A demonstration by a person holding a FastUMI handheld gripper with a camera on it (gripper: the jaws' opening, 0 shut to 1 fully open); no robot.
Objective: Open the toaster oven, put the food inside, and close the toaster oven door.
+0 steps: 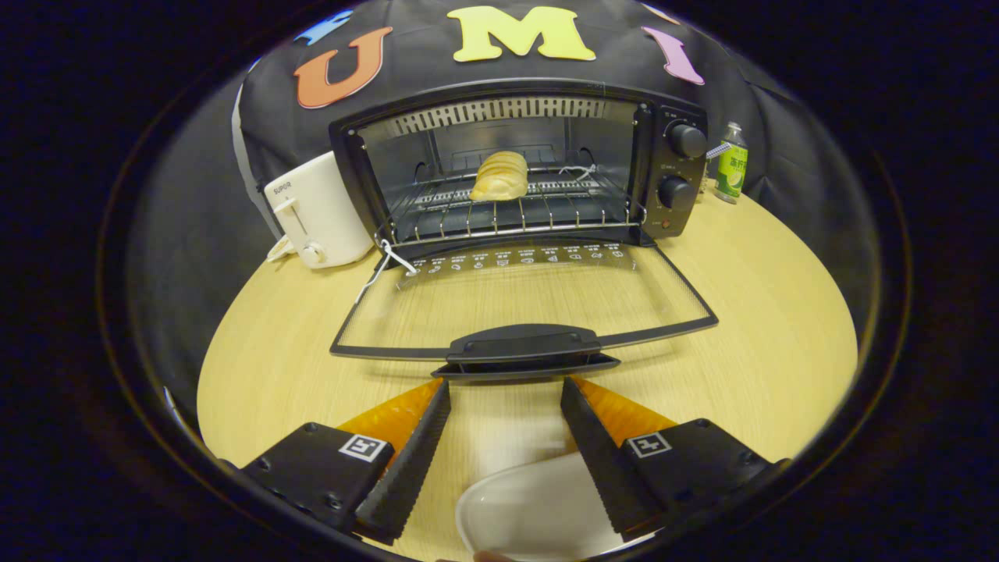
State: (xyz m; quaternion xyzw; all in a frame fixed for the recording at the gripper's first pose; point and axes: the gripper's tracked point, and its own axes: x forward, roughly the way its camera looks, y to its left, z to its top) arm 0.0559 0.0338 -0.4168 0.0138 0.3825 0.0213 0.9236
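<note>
One wooden bench [749, 328], round-edged, carrying everything. Toaster oven [515, 168] at the far side, glass door [523, 300] dropped flat toward the gripper, door handle [527, 347] just ahead of the fingertips. White toaster [316, 211] touching its left wall. White dish [538, 511] low between the fingers. Gripper [506, 390] spread wide, holding nothing. Green-labelled bottle [731, 164] just right of the oven. Bread roll [499, 176] resting on the wire rack inside. Two knobs [685, 140] on the control panel.

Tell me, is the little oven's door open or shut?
Open. The door lies flat on the table, bread sits inside, and the open gripper faces its handle.
</note>
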